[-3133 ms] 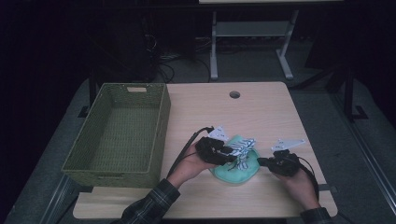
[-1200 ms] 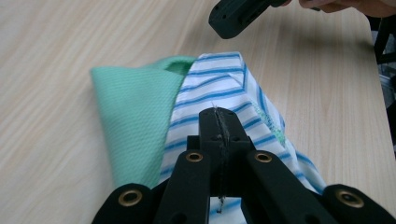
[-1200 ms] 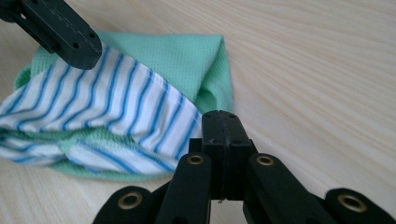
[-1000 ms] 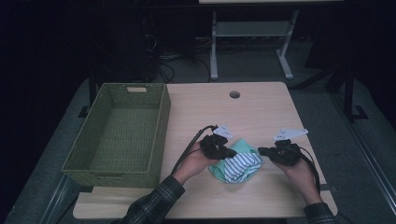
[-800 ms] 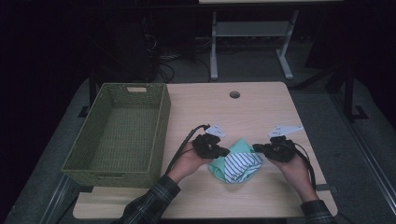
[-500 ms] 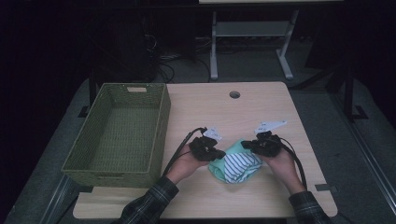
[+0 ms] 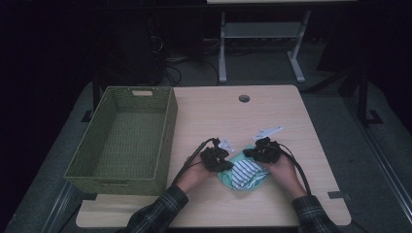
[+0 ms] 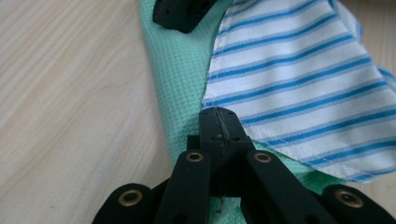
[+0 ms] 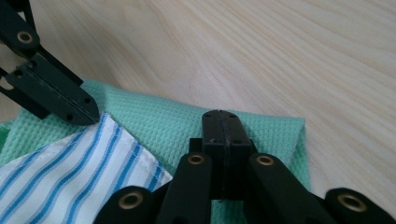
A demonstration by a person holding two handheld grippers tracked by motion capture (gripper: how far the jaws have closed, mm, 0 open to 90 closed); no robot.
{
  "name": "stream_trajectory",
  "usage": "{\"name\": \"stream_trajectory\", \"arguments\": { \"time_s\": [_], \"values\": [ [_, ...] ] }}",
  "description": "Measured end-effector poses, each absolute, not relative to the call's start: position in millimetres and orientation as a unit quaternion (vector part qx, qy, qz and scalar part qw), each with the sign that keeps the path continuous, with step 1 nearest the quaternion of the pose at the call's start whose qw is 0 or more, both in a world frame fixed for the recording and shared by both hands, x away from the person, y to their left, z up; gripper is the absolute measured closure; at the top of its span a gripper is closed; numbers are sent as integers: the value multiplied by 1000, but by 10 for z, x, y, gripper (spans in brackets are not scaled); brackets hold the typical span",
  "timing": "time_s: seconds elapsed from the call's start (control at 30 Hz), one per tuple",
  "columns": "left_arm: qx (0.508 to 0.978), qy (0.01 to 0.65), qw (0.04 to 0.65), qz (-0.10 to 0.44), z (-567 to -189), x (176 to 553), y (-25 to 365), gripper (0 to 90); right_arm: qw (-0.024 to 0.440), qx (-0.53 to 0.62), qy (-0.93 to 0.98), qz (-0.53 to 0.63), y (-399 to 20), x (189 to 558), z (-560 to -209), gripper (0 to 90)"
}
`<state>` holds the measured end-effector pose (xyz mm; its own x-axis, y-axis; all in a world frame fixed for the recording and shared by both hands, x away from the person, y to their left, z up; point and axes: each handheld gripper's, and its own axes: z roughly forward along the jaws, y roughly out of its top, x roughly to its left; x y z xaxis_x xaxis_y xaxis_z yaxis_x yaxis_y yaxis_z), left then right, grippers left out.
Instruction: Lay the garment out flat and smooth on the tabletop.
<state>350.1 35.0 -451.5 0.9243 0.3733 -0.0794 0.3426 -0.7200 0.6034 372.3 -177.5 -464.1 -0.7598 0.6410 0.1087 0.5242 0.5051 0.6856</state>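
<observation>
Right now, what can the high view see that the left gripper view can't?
High view alone: the green basket, the person's sleeves and the whole table. Left gripper view alone: the cloth's waffle weave and stitched hem, and the left gripper with jaws shut. Both: the green cloth, the striped cloth and the right gripper.

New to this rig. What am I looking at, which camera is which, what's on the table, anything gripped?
A person works at a wooden table with a hand-held two-jaw tool in each hand: left gripper and right gripper. The high view looks down from above; the two gripper views look along each tool's own black jaws. On the table sit a green woven basket and a folded green cloth with a blue-striped cloth on it. Both pairs of jaws are shut, tips at the cloths; whether fabric is pinched is unclear.
</observation>
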Motion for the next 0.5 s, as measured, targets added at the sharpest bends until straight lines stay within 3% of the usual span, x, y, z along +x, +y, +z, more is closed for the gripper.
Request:
{"name": "stream_trajectory", "arguments": {
  "time_s": [0.5],
  "values": [
    [923,209,323,26,-4500,3563,377,894,84,341,868,352,-1870,3700,-4612,898]
  ]
}}
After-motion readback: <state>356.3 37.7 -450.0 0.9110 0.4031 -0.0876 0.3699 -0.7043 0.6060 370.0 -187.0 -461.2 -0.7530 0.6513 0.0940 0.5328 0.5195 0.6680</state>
